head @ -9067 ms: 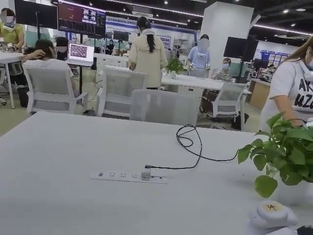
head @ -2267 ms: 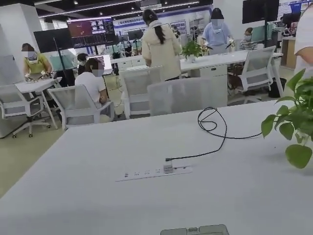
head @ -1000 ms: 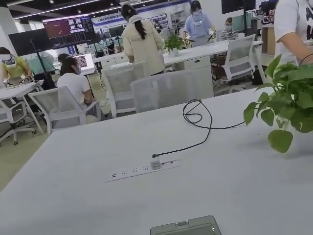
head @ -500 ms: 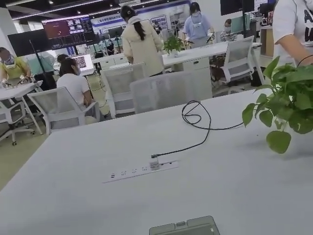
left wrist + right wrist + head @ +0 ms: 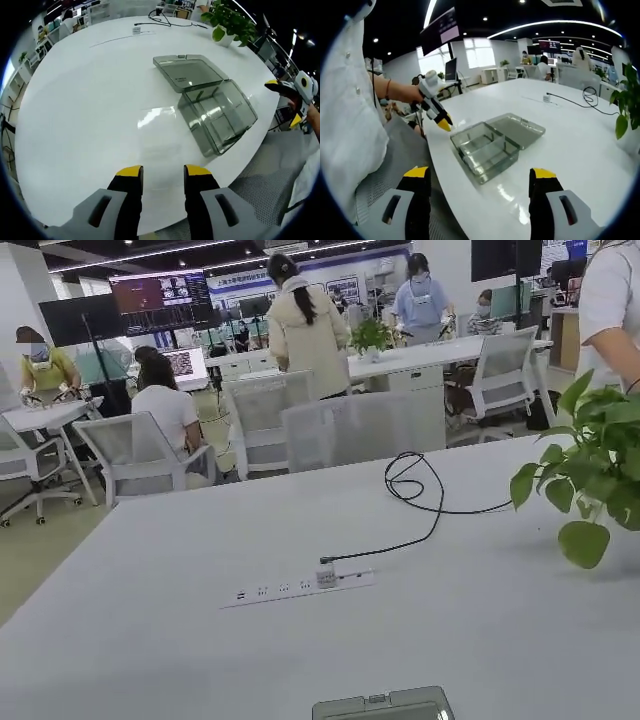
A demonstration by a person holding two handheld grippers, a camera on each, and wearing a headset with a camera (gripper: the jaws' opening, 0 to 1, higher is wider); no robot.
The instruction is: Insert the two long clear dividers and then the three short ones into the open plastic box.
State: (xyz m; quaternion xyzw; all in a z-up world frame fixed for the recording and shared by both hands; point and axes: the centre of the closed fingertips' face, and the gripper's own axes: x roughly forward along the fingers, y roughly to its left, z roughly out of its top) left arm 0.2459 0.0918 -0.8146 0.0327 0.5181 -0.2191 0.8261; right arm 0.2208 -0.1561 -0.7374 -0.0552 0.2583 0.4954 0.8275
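Observation:
The open smoky-clear plastic box (image 5: 217,117) stands near the table's front edge, its flat lid (image 5: 187,72) folded out behind it. Clear pieces seem to lie inside the box, but I cannot make them out singly. My left gripper (image 5: 164,172) hovers over bare table short of the box, jaws narrowly open and empty. My right gripper (image 5: 480,173) is held off the table's edge facing the box (image 5: 485,150) and lid (image 5: 517,130), jaws wide open and empty. A hand holds the left gripper (image 5: 440,119) beyond the box. The lid's edge (image 5: 380,705) shows in the head view.
A white power strip (image 5: 297,588) with a black cable (image 5: 420,495) lies mid-table. A potted green plant (image 5: 590,480) stands at the right. Chairs (image 5: 360,430) line the far side. People work at other desks behind. A bright patch (image 5: 156,114) lies left of the box.
The head camera has swung slightly, so the scene sits shifted to the right. Power strip, cable, plant and lid keep their places on the table.

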